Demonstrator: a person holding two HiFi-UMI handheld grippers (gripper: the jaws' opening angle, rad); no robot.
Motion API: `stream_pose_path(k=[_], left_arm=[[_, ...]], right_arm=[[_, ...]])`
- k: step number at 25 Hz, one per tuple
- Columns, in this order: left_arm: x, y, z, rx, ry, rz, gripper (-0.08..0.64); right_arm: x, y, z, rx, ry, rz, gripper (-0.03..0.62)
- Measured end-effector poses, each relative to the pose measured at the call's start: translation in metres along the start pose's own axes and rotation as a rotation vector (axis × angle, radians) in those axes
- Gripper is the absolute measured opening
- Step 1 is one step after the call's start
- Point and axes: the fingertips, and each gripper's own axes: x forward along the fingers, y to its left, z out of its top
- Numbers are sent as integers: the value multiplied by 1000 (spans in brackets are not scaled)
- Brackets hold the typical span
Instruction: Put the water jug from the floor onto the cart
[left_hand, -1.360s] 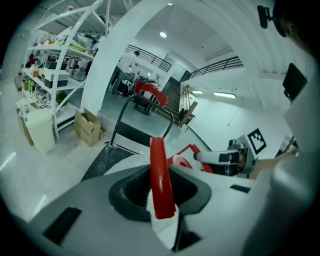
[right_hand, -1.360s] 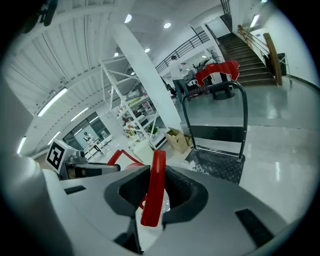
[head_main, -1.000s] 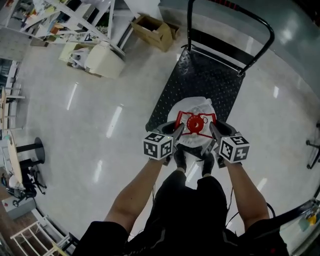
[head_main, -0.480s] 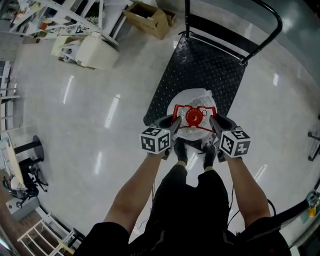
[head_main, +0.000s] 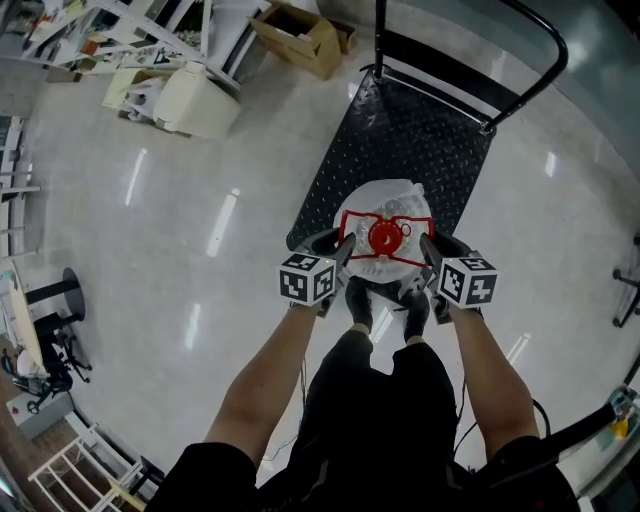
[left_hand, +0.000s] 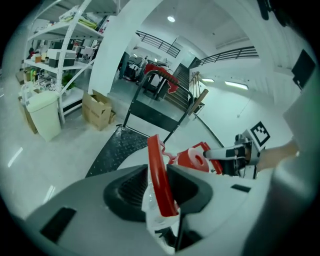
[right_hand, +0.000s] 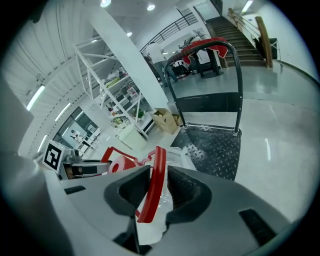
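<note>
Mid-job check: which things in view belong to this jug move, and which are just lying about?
In the job:
- water jug, with its red handle
- cart
- left tongs and right tongs, both clamped on that handle

Lying about:
- cardboard box
- beige bin
- shelving rack

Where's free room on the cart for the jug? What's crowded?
The cart deck is bare from the water jug to the push handle. The floor left of it is bare up to the bin. Crowded at the near edge: jug, left gripper, right gripper, shoes.
</note>
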Motion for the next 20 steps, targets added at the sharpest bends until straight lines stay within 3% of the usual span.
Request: stream_pose_path(k=[3, 8, 11, 15, 20], left_arm=[[-8, 7, -1, -1, 8, 18, 166], [-18, 10, -10, 7, 26, 54, 207], [-34, 9, 5, 12, -11, 84, 209], [-73, -5, 49, 44, -137, 114, 207], [-140, -66, 123, 62, -394, 35, 207]], right_arm=[[-1, 5, 1, -33, 48, 9, 169], [-22, 7, 19, -103, 16, -6, 172], [-41, 14, 40, -136, -24, -8, 172], [-77, 40, 69, -164, -102, 30, 172], [-141, 88, 112, -176, -219, 144, 170]])
